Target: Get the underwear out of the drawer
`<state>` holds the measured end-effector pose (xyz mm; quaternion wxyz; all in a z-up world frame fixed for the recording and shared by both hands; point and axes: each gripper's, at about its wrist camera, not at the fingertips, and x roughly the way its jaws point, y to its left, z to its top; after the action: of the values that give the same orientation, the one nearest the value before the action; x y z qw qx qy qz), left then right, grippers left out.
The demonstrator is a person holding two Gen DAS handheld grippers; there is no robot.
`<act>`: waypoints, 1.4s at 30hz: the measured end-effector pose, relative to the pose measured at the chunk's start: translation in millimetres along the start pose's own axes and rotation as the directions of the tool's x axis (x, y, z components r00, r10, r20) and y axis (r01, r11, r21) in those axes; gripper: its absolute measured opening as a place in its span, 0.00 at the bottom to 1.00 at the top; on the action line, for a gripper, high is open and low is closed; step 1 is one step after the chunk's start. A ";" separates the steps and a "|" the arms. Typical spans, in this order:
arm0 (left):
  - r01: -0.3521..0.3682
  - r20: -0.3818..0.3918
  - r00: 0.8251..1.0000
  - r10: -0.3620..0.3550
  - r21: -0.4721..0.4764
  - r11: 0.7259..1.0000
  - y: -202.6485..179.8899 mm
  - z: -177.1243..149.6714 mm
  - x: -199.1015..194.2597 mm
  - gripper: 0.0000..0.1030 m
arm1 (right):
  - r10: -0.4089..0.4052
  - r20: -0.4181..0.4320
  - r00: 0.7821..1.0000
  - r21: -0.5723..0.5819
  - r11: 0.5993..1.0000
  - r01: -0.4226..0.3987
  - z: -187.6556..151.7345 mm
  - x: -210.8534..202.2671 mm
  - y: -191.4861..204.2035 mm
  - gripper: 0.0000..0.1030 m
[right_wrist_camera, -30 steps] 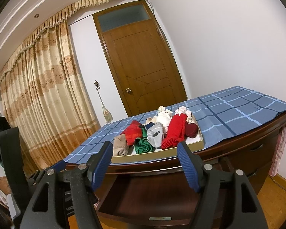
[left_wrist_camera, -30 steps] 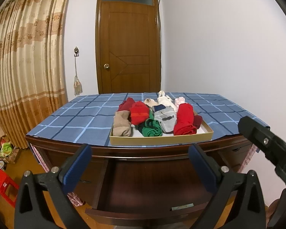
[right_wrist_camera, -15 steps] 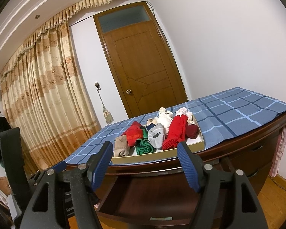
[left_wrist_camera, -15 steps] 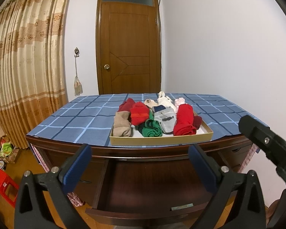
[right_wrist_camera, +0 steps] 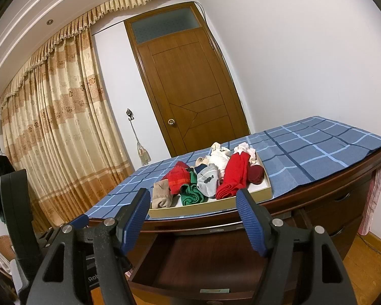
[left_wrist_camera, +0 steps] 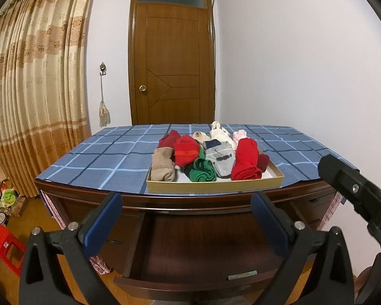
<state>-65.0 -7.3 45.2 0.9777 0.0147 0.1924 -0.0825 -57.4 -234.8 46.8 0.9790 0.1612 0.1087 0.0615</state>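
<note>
Left gripper (left_wrist_camera: 186, 214): jaws spread wide, holding nothing, above the open drawer (left_wrist_camera: 198, 249).
Right gripper (right_wrist_camera: 193, 212): jaws wide apart, nothing between them.
Underwear (left_wrist_camera: 208, 156): rolled pieces heaped in a shallow cardboard tray (left_wrist_camera: 213, 186) on the counter (left_wrist_camera: 94, 157).
Drawer: pulled out below the tray, only a small label showing inside.

You can read only one scrap of lettering: white "Ro", cut off by the right gripper's frame, on the black body of the left gripper (right_wrist_camera: 94, 278). The small label (left_wrist_camera: 242, 274) on the drawer's front edge is too blurred to read
</note>
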 end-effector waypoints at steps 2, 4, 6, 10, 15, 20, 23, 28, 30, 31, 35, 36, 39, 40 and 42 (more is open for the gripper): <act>0.000 -0.001 1.000 0.000 0.001 1.000 0.0 -0.5 0.2 1.00 | 0.000 0.000 1.000 0.000 1.000 0.000 -0.7 0.2 0.1 0.70; 0.000 -0.001 1.000 0.000 0.001 1.000 0.0 -0.5 0.2 1.00 | 0.000 0.000 1.000 -0.001 1.000 0.000 -0.6 0.2 0.1 0.70; 0.000 -0.002 1.000 0.000 0.003 1.000 -0.5 -0.8 0.3 1.00 | 0.000 0.000 1.000 -0.002 1.000 0.000 -0.7 0.1 0.1 0.70; -0.001 -0.001 1.000 0.001 0.002 1.000 -0.8 -0.9 0.4 1.00 | -0.002 0.000 1.000 0.001 1.000 0.002 -0.5 0.3 0.2 0.70; -0.013 0.006 1.000 0.013 0.004 1.000 -1.8 -0.9 1.4 1.00 | -0.004 0.001 1.000 -0.001 1.000 0.004 -2.3 -0.1 -0.1 0.70; -0.019 0.003 1.000 0.019 0.008 1.000 -2.1 -1.3 2.3 1.00 | -0.007 0.001 1.000 0.003 1.000 0.007 -2.8 -0.7 -1.2 0.70; -0.020 0.007 1.000 0.020 0.010 1.000 -2.0 -1.5 2.4 1.00 | -0.011 0.006 1.000 0.003 1.000 0.011 -2.7 -2.1 -1.7 0.70; -0.030 0.014 0.999 0.029 0.024 0.999 -2.5 -1.6 2.6 1.00 | -0.017 0.013 1.000 0.003 1.000 0.017 -1.6 -3.1 -3.3 0.70; -0.048 0.019 0.999 0.048 0.031 0.998 -2.7 -1.3 3.1 1.00 | -0.022 0.016 1.000 0.006 1.000 0.022 -1.4 -3.4 -4.1 0.70; -0.061 0.021 0.998 0.061 0.030 0.998 -2.4 -0.8 2.7 1.00 | -0.023 0.015 1.000 0.007 1.000 0.023 -1.6 -2.7 -4.2 0.70; -0.064 0.004 0.998 0.064 0.008 0.998 1.5 0.6 4.9 1.00 | -0.027 0.013 1.000 0.006 1.000 0.027 -0.8 -1.9 -4.4 0.70; -0.061 -0.001 0.998 0.061 0.003 0.998 2.4 0.9 5.6 1.00 | -0.026 0.013 1.000 0.006 1.000 0.026 -1.0 -2.7 -3.8 0.70; -0.083 0.012 0.997 0.083 0.017 0.996 1.1 0.3 4.5 1.00 | -0.025 0.013 1.000 0.006 1.000 0.025 -0.7 -2.3 -4.7 0.70; -0.089 0.016 0.996 0.088 0.027 0.996 -0.5 0.4 4.2 1.00 | -0.026 0.013 1.000 0.006 1.000 0.026 -0.8 -2.3 -4.2 0.71; -0.094 0.023 0.995 0.093 0.043 0.995 -3.1 0.8 2.8 1.00 | -0.026 0.013 1.000 0.006 1.000 0.026 -0.8 -2.2 -4.3 0.71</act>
<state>-62.7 -10.9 45.0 0.9819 0.0442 0.1794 -0.0409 -59.3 -238.9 45.1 0.9799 0.1630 0.1047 0.0474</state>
